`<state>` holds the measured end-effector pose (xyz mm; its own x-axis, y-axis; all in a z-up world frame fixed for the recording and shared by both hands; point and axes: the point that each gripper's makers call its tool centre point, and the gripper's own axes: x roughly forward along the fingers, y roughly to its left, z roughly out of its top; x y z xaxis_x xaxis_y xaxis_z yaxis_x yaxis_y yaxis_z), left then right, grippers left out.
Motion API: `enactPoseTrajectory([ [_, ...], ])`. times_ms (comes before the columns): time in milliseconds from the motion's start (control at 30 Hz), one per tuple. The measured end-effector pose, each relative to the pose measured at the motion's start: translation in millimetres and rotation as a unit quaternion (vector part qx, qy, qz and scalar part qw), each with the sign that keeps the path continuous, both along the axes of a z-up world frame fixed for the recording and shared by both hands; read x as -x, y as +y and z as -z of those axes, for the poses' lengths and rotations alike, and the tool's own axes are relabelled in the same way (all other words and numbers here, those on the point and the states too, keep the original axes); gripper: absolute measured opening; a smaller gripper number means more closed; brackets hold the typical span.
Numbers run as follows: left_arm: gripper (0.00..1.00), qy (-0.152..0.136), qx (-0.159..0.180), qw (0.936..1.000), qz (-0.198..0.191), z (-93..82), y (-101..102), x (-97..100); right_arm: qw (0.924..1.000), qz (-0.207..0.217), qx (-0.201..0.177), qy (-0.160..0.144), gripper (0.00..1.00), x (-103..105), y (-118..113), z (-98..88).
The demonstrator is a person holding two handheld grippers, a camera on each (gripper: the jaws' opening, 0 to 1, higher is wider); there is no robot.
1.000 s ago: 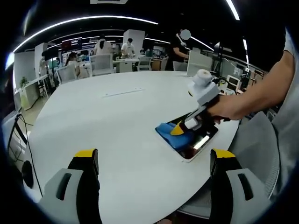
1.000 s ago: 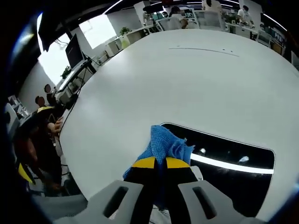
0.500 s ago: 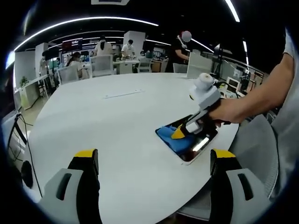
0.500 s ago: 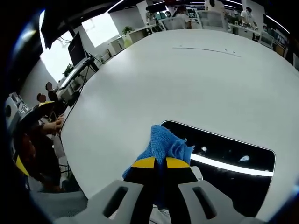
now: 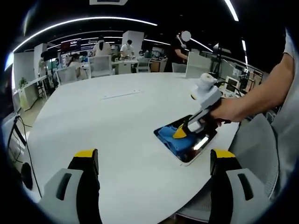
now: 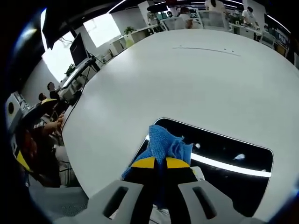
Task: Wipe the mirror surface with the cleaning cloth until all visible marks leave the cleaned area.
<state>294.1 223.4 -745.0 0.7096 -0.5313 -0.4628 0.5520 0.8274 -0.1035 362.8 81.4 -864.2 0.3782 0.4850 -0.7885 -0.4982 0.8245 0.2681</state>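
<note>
A flat rectangular mirror (image 6: 219,156) with a white rim lies near the edge of the white table (image 6: 187,79), reflecting a ceiling light strip. My right gripper (image 6: 160,163) is shut on a blue cleaning cloth (image 6: 164,143) and presses it onto the mirror's left end. In the left gripper view the same mirror (image 5: 201,141) and cloth (image 5: 174,138) sit at the right, with the right gripper (image 5: 179,133) and a person's hand on them. My left gripper (image 5: 154,156) hovers open above the table, well short of the mirror, with nothing between its jaws.
The round white table (image 5: 103,121) stretches far and left, with a thin seam strip (image 5: 122,93) near its far side. Desks, chairs and people stand in the office behind. A chair (image 5: 252,144) sits beyond the table edge at the right.
The right gripper has slid the cloth a little farther onto the mirror, toward its middle. The left gripper has barely moved.
</note>
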Motion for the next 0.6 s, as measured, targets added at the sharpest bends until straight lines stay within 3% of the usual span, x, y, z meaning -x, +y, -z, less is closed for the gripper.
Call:
enactPoseTrajectory([
  [600,0.99,0.003,0.006,1.0000,-0.007,2.2,0.2,8.0,0.9999,0.003,0.011,-0.012,0.00,2.8,-28.5,-0.5],
])
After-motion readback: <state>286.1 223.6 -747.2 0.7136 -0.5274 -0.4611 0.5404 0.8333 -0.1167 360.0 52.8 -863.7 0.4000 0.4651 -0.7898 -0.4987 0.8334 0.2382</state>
